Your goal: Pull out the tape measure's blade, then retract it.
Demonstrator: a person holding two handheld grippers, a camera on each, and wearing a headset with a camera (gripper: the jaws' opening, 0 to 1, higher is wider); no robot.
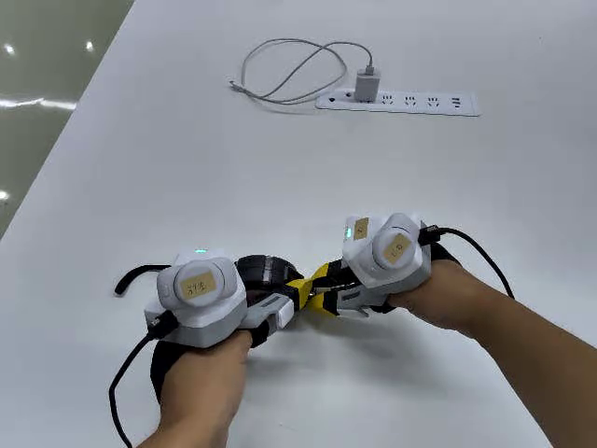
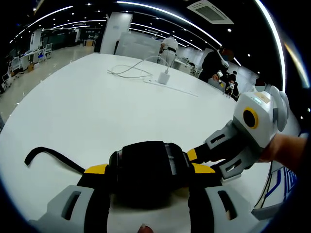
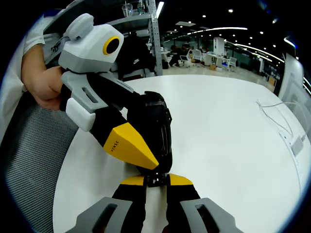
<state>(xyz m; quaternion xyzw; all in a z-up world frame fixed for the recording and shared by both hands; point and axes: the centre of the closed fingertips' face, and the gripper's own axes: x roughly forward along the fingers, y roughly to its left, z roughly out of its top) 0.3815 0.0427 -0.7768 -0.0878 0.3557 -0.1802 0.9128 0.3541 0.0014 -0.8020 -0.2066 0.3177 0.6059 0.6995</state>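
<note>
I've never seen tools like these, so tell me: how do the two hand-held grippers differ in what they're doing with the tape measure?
The left hand-held gripper has its jaws wide, around the tape measure; the right hand-held gripper has them nearly together, pinching the blade tip. The left holds from the case's back; the right faces it from the blade side. Both have black jaws with yellow tips, and both are shut.

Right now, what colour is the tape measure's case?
Black: the tape measure's case shows best in the left gripper view.
</note>
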